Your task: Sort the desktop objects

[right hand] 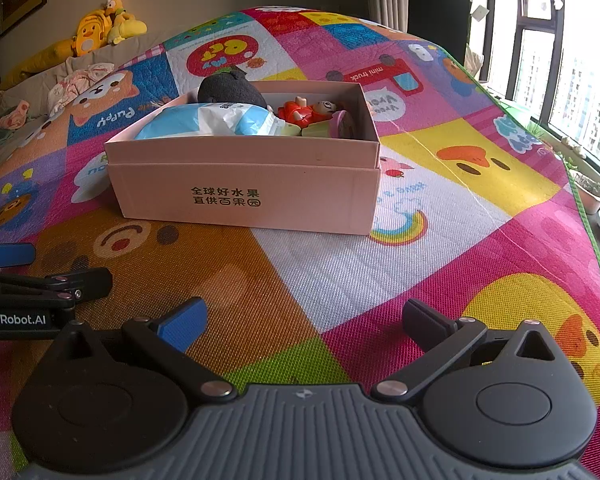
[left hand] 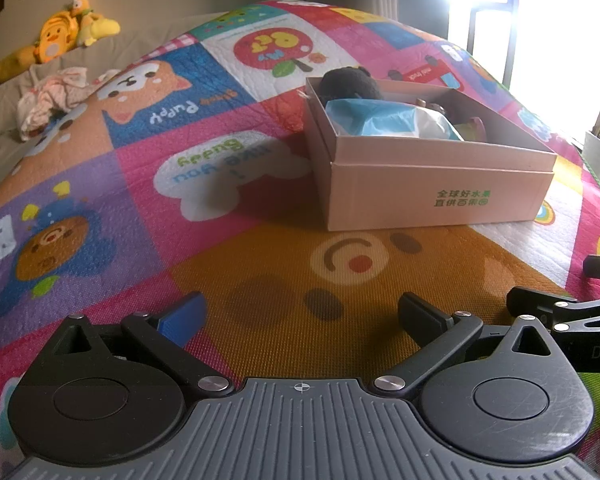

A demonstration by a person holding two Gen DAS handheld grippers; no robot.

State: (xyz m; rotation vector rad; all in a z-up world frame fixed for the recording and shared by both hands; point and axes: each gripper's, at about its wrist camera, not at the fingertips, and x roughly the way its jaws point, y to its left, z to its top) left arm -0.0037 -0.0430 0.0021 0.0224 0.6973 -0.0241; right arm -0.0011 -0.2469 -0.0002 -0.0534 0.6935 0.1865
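Facing box broadside, printed long side

Light source: we see daylight entering through the window on the right side of both views.
Glare: in the left wrist view we find the window blown out to white, with haze spreading over the upper right.
Shadows: we note a soft shadow left of the cardboard box on the play mat.
Exposure: we find the right wrist view evenly lit, colours saturated.
Distortion: we see strong fisheye bowing of the mat toward the edges.
Focus: we find the distant plush toys soft.
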